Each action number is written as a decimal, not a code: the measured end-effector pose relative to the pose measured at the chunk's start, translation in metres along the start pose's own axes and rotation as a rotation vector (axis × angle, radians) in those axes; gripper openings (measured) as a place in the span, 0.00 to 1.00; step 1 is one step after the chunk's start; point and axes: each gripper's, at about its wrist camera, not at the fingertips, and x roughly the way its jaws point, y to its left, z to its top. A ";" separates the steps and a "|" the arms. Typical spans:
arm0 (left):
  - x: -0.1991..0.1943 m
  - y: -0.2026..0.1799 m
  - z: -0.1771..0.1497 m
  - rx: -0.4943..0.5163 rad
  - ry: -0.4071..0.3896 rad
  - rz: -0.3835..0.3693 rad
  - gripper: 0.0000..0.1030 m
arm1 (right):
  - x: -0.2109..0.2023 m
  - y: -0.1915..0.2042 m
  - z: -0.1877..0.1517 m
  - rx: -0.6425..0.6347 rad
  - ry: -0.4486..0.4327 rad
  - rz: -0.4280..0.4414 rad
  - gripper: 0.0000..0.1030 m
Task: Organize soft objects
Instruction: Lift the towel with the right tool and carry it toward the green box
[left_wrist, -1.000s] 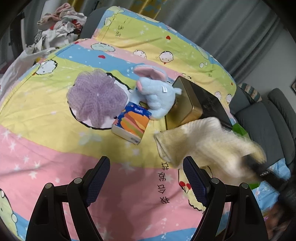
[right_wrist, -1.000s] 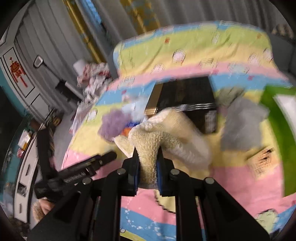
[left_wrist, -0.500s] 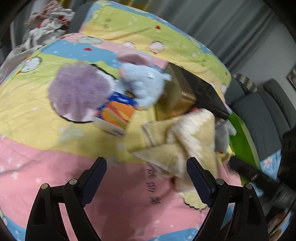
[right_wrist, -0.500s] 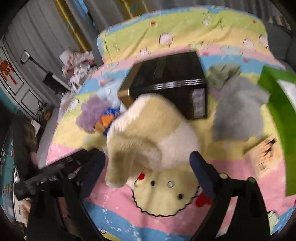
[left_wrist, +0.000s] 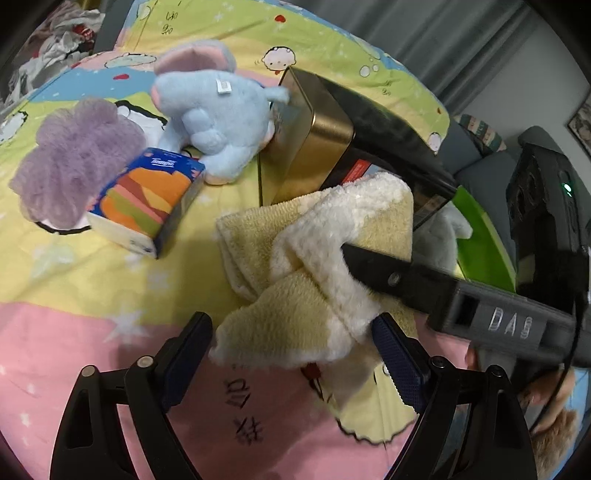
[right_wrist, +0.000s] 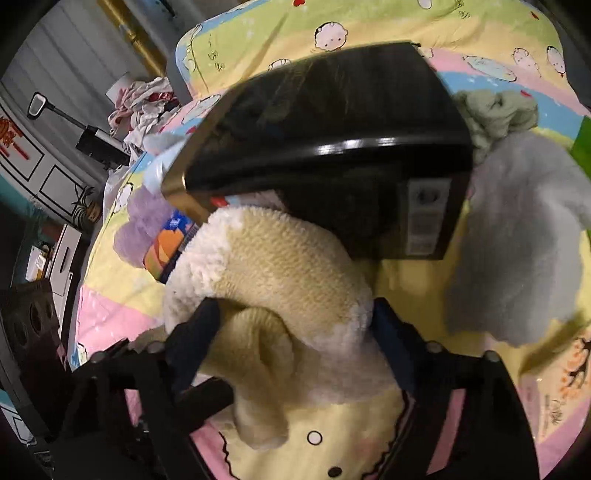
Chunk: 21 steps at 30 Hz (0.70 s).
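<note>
Released since a second ago, the yellow towel (left_wrist: 314, 266) lies bunched on the bed (left_wrist: 92, 332) against the black box (left_wrist: 369, 122). My right gripper (right_wrist: 291, 328) jaws are closing around it; left gripper (left_wrist: 291, 350) jaws gape at its near edge.

"Tempo" is printed in white on the blue top of the tissue pack (left_wrist: 146, 201). "DAS" is embossed on the grey body of the right gripper (left_wrist: 511, 325). Dark Chinese characters, upside down, are printed on the bedsheet (left_wrist: 243, 417).
</note>
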 end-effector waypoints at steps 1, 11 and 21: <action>0.002 -0.002 0.001 0.007 -0.013 0.004 0.86 | 0.000 0.001 -0.002 -0.014 -0.015 -0.002 0.65; -0.001 -0.022 0.001 0.087 -0.061 -0.086 0.49 | -0.017 0.001 -0.013 0.025 -0.068 0.125 0.28; -0.048 -0.077 0.011 0.207 -0.182 -0.107 0.48 | -0.096 0.008 -0.013 -0.006 -0.255 0.114 0.28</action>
